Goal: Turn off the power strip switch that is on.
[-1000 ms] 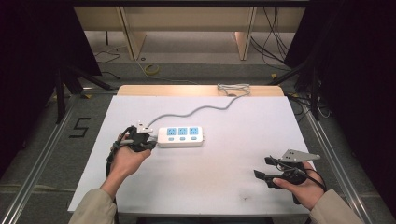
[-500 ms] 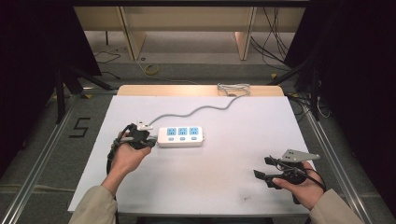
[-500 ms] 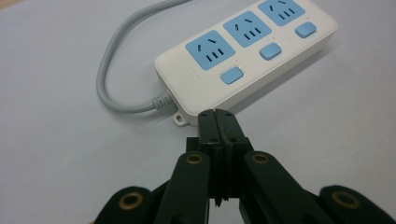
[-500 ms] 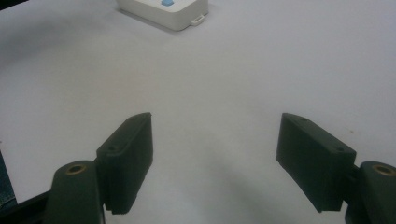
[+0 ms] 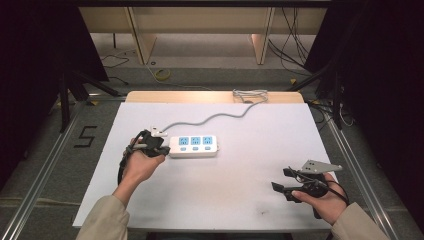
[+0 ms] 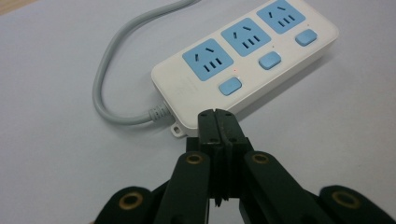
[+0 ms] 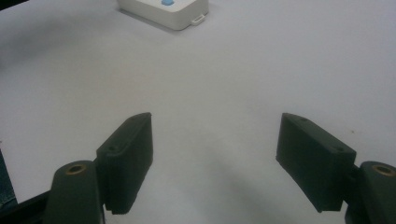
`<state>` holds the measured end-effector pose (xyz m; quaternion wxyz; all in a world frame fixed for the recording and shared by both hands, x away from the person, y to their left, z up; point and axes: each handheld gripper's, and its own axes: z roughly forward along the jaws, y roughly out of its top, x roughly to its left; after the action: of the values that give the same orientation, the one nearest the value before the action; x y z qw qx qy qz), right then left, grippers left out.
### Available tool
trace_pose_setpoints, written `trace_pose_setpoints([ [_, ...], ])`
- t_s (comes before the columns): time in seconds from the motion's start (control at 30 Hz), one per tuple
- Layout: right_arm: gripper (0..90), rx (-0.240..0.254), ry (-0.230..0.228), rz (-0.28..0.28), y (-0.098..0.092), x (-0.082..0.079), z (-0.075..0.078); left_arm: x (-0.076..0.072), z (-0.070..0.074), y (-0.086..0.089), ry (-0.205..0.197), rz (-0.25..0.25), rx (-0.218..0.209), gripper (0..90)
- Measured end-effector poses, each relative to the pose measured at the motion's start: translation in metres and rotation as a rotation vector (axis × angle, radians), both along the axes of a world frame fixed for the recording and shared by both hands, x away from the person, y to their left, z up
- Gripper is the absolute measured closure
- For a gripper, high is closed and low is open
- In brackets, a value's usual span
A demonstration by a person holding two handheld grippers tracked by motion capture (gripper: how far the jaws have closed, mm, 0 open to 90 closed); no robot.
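Left gripper (image 6: 218,116), jaws pressed together on nothing, tips at the cord end of the white plastic three-socket power strip with blue outlets (image 6: 247,60) lying flat mid-table; right gripper (image 7: 215,158) gapes wide, well apart; strip likely light, rigid, smooth—best pinched across its narrow sides.

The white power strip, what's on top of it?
The power strip has three blue sockets on top, each with a blue button beside it. Nothing is plugged in. The closed jaws of the left gripper cover a little of its near edge.
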<state>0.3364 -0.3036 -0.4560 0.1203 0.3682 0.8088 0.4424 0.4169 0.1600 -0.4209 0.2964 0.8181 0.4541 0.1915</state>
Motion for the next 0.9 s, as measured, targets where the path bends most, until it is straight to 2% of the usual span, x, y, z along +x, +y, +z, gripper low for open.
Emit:
trace_pose_setpoints([
  [0.9, 27.8, 0.001, 0.0, 0.002, 0.0, 0.0, 0.0, 0.013, 0.002, -0.008, 0.001, 0.003, 0.001, 90.0],
])
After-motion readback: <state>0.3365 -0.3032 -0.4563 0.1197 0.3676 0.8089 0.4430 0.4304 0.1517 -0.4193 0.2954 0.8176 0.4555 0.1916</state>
